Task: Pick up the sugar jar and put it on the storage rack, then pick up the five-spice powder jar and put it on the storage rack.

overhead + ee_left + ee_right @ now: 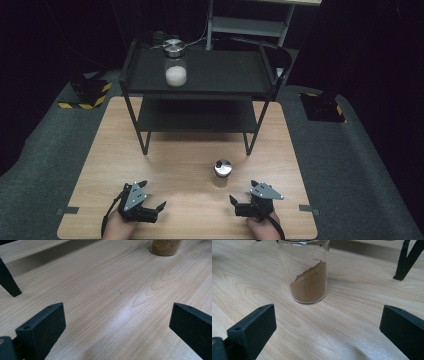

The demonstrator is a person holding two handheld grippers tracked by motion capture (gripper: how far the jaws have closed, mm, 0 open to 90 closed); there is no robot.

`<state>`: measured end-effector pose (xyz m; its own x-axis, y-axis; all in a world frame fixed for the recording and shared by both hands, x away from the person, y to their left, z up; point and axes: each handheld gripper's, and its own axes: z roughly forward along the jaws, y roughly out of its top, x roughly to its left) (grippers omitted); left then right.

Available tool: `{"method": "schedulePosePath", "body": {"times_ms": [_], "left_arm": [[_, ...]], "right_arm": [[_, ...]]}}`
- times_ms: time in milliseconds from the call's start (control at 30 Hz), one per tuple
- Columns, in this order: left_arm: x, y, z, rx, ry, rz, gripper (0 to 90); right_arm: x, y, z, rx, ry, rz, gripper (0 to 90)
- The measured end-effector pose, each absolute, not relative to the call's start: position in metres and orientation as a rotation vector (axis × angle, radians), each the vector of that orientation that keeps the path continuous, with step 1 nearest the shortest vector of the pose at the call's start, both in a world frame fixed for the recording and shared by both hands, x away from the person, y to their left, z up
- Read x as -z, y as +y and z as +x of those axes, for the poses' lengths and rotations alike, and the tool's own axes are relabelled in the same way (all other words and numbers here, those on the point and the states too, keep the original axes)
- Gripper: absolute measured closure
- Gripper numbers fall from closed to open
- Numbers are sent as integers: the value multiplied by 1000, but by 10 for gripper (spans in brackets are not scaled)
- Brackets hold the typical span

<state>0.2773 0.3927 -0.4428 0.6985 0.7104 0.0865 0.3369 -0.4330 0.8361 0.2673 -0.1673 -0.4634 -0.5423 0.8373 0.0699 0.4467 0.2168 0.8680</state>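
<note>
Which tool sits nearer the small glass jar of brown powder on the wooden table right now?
Right. The right tool sits just right of and below the small glass jar of brown powder; the left tool lies farther away toward the table's left side. Both are open.

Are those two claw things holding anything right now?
No. The left gripper and right gripper are both open over bare table; the jar of brown powder stands untouched ahead.

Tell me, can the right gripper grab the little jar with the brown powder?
Probably yes. The right gripper is open, and the jar of brown powder stands upright just ahead of its jaws on bare table, with nothing between them.
</note>
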Motion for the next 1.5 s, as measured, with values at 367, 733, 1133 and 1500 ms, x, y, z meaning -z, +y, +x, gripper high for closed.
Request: {"method": "schedulePosePath", "body": {"times_ms": [367,733,1133,1500], "left_arm": [[441,388,277,-562,800,2063,8],[443,392,276,-555,789,2048,9],[443,391,276,-560,793,2052,9],[443,390,275,-565,796,2051,9]], "right_arm": [[467,-169,262,-1289,2053,1171,4],[468,-165,248,-1347,1978,1150,2],[459,-163,241,-1390,1950,1099,1],[449,-159,252,-1397,1953,1103,4]]}}
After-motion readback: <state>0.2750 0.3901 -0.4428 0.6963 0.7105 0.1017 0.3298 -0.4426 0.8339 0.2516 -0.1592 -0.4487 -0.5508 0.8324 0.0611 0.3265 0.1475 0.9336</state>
